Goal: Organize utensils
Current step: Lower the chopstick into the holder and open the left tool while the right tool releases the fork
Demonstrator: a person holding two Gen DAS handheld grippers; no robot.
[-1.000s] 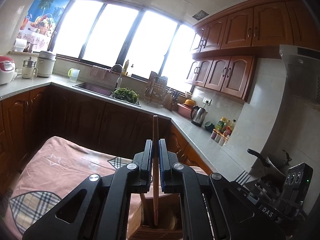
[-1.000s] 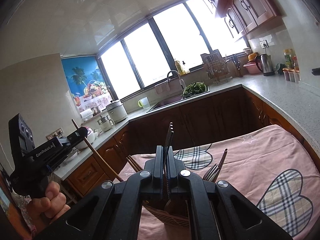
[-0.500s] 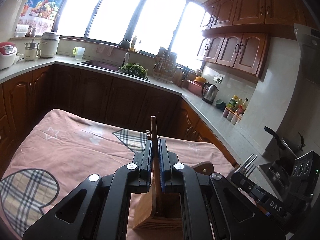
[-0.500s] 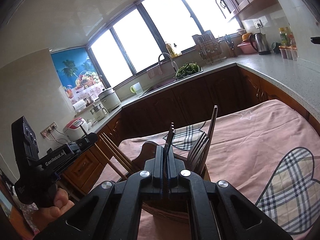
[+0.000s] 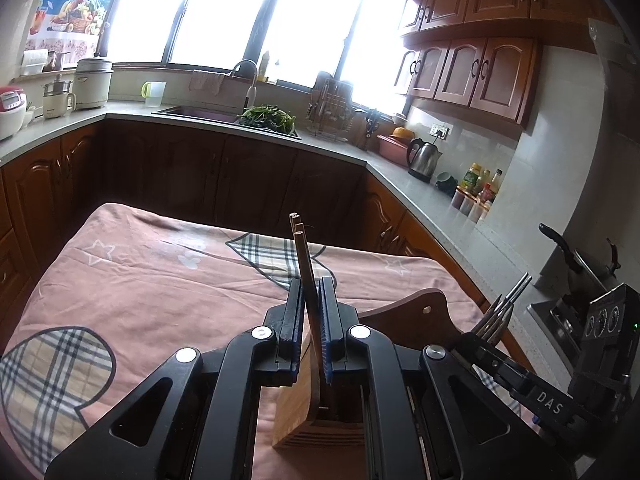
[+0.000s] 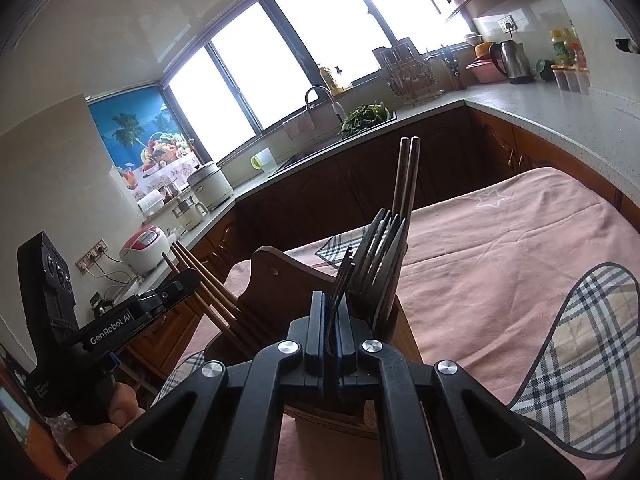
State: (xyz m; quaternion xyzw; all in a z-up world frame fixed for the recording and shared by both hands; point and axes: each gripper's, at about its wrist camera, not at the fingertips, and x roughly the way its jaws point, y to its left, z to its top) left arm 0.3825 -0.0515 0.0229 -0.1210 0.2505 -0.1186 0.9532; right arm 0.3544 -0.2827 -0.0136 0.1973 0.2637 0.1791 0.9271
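Your left gripper (image 5: 311, 300) has its jaws drawn narrow around a brown chopstick (image 5: 306, 276). The stick rises between the blue pads (image 5: 325, 320) and leans a little to the left. Whether the pads actually press on it you cannot tell: a slim gap shows on the left side. The stick's lower end goes down into the wooden holder (image 5: 304, 412) under the gripper. Two more chopstick tips (image 5: 295, 218) show just behind its top.

Your right gripper (image 6: 330, 316) is clamped on a dark fork (image 6: 345, 276), tines up, handle running down between the pads. It sits over the holder (image 6: 280, 276), whose curved wooden back with a small hole stands behind the jaws. Just right of the held fork, a cluster of forks (image 6: 380, 248) stands in a compartment, tines up, and two dark chopsticks (image 6: 406, 180) rise behind them, close together and tilted slightly right. On the left side of the holder, a few lighter chopsticks (image 6: 200, 280) lean out to the left, passing by the tip of your left gripper (image 6: 176, 286) in the right view.

In the left view, your right gripper (image 5: 500, 356) shows at the right edge with fork tines (image 5: 504, 312) sticking up from it.

The holder stands on a table covered with a pink cloth (image 5: 160, 280) printed with plaid hearts. Behind it run dark cabinets, a grey counter (image 5: 440, 216), a sink (image 5: 200, 112) with greens (image 5: 266, 116), and a kettle (image 5: 424, 158)
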